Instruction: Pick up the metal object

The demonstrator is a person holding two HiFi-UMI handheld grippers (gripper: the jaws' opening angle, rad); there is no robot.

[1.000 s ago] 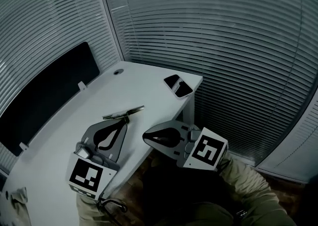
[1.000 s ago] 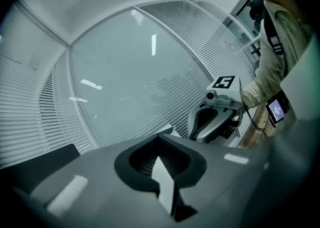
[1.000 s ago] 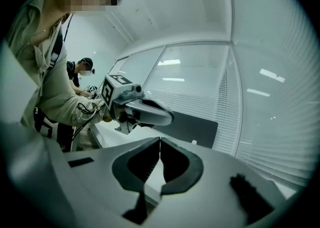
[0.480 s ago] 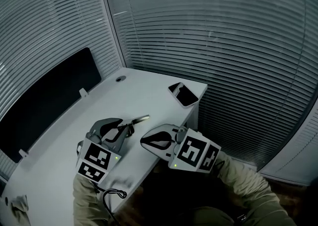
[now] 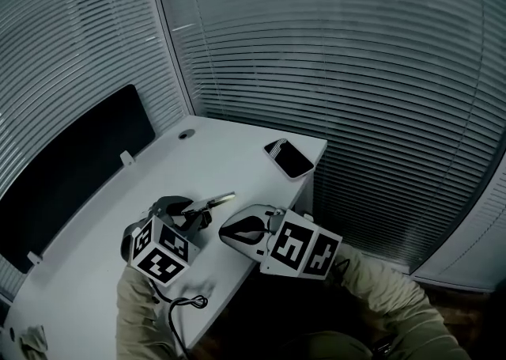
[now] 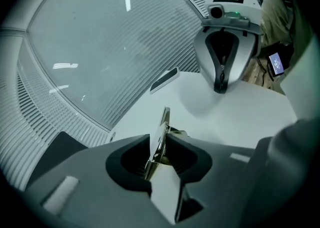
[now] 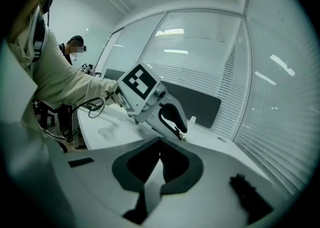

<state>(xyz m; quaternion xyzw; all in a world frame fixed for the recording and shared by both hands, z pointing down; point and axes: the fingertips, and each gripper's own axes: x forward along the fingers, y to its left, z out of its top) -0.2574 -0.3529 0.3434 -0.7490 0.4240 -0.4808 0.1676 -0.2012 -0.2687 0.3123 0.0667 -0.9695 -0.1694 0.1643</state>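
The metal object (image 5: 213, 201) is a thin flat strip lying on the white desk (image 5: 237, 141) near its front edge. My left gripper (image 5: 193, 212) is rolled onto its side and reaches the strip's near end. In the left gripper view the metal object (image 6: 161, 134) stands edge-on between the two jaws of the left gripper (image 6: 159, 144); they are opening and lie close on both sides of it. The right gripper (image 5: 224, 233) hovers just right of it, shut and empty, and its tips point at the left gripper (image 7: 182, 132).
A black phone (image 5: 289, 158) lies at the desk's far right corner. A dark panel (image 5: 71, 161) stands along the left edge, and a cable hole (image 5: 184, 134) sits at the back. Window blinds surround the desk. A cable (image 5: 186, 303) hangs below the left gripper.
The left gripper has rolled over and pushed forward along the metal object, and its jaws, shut before, now stand around the strip's near end. The right gripper has drifted slightly left.
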